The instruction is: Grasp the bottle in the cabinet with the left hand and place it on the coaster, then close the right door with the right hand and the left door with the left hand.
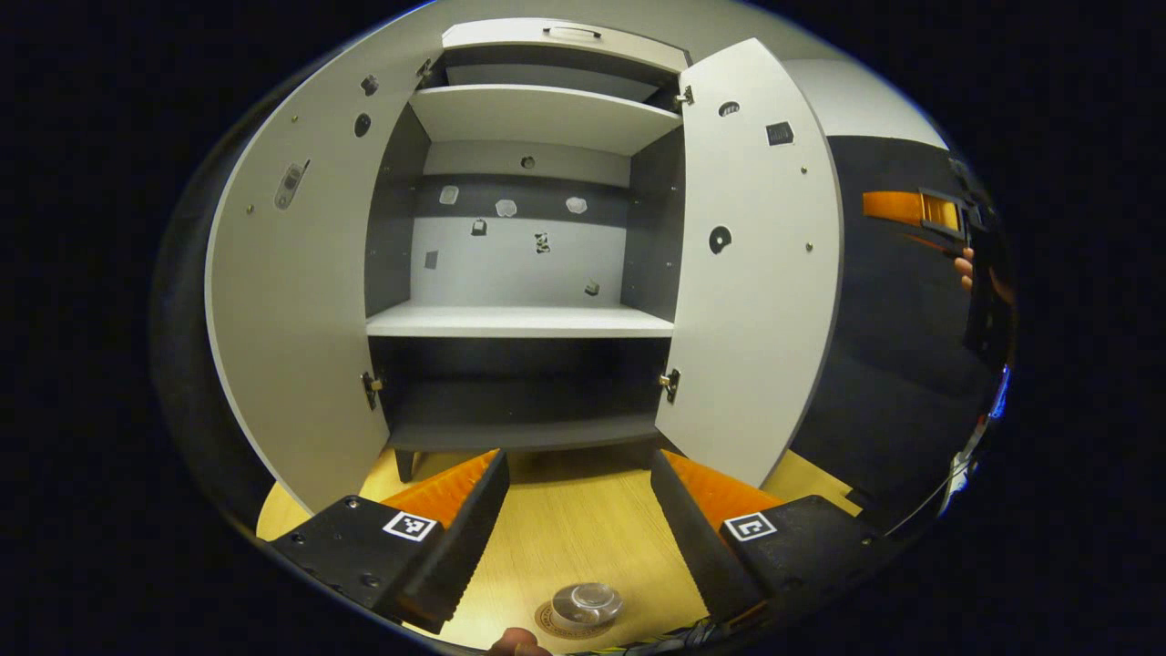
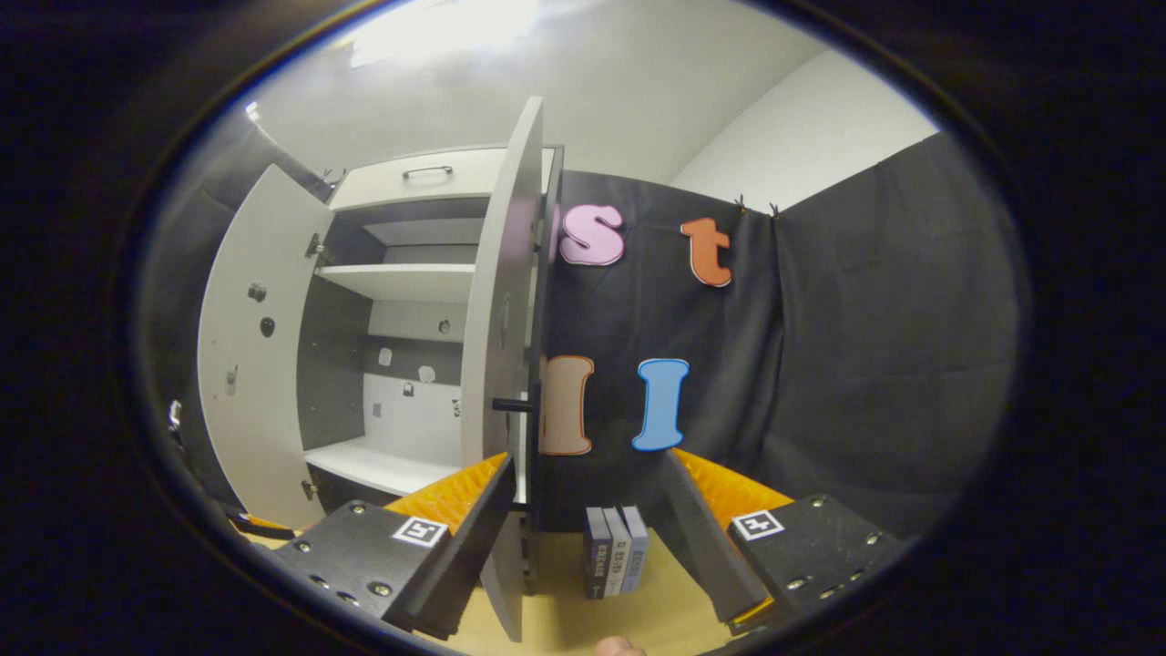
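Note:
The cabinet (image 1: 524, 319) stands with both doors swung wide and its shelves bare. Low in the left gripper view, a clear bottle (image 1: 588, 601) stands on a round coaster (image 1: 557, 625) on the wooden tabletop, below and behind my open left gripper (image 1: 578, 460), which holds nothing. The left door (image 1: 291, 301) and the right door (image 1: 756, 264) flank the opening. In the right gripper view the right door (image 2: 499, 346) is nearly edge-on, with its dark handle (image 2: 512, 404) just above my open right gripper (image 2: 588, 460). That right gripper (image 1: 925, 210) also appears far right, held by a hand.
Three books (image 2: 615, 551) stand upright on the wooden table (image 2: 656, 610) just right of the right door's edge. Black cloth wall (image 2: 865, 364) closes off the space right of the cabinet. A drawer with a handle (image 1: 572, 33) tops the cabinet.

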{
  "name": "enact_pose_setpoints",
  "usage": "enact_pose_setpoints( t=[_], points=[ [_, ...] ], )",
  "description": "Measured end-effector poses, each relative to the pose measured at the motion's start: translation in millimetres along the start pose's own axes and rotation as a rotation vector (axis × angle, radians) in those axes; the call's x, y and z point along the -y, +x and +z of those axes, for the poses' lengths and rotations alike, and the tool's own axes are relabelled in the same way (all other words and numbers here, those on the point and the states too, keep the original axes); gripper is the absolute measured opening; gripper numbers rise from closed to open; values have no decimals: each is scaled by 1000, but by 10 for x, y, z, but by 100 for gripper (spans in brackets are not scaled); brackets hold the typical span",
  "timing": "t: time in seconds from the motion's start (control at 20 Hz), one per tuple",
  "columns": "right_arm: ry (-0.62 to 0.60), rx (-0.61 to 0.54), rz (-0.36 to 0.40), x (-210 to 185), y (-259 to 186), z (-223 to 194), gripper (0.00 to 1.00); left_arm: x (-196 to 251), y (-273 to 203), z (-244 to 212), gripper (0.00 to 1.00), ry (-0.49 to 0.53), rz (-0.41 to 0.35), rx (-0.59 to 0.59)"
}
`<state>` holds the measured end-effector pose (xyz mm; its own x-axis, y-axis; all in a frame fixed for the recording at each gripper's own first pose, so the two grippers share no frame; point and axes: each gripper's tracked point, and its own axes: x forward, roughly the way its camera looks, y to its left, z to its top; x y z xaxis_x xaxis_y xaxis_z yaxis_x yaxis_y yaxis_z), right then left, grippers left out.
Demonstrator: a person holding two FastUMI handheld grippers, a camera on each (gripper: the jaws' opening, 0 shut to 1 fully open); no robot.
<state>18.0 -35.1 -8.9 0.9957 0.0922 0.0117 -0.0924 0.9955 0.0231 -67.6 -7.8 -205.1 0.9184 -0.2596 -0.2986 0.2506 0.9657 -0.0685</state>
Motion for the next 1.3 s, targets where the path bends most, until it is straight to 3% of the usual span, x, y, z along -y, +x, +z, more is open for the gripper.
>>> enact_pose_setpoints(
  t=[0.25, 0.55, 0.6, 0.65, 0.8, 0.85, 1.0, 1.3],
  points=[
    [13, -27, 5, -80, 92, -97, 98, -114, -8, 256, 98, 13, 43, 51],
    [28, -50, 22, -194, 169, -169, 98, -254, -15, 194, 97, -8, 77, 36],
    [29, -54, 24, -226, 191, -183, 94, -281, -22, 196, 97, -13, 82, 36],
    [27, -53, 28, -226, 197, -177, 98, -296, -24, 204, 97, -17, 84, 40],
    [20, -49, 47, -264, 195, -176, 93, -357, -15, 211, 97, -22, 91, 39],
    [22, -52, 53, -284, 199, -176, 97, -372, -5, 210, 97, -24, 92, 37],
    [32, -56, 63, -371, 181, -176, 97, -389, 35, 225, 97, -40, 91, 36],
    [53, -59, 156, -827, 205, -175, 97, -454, 42, 342, 97, -45, 101, 58]
  ],
)
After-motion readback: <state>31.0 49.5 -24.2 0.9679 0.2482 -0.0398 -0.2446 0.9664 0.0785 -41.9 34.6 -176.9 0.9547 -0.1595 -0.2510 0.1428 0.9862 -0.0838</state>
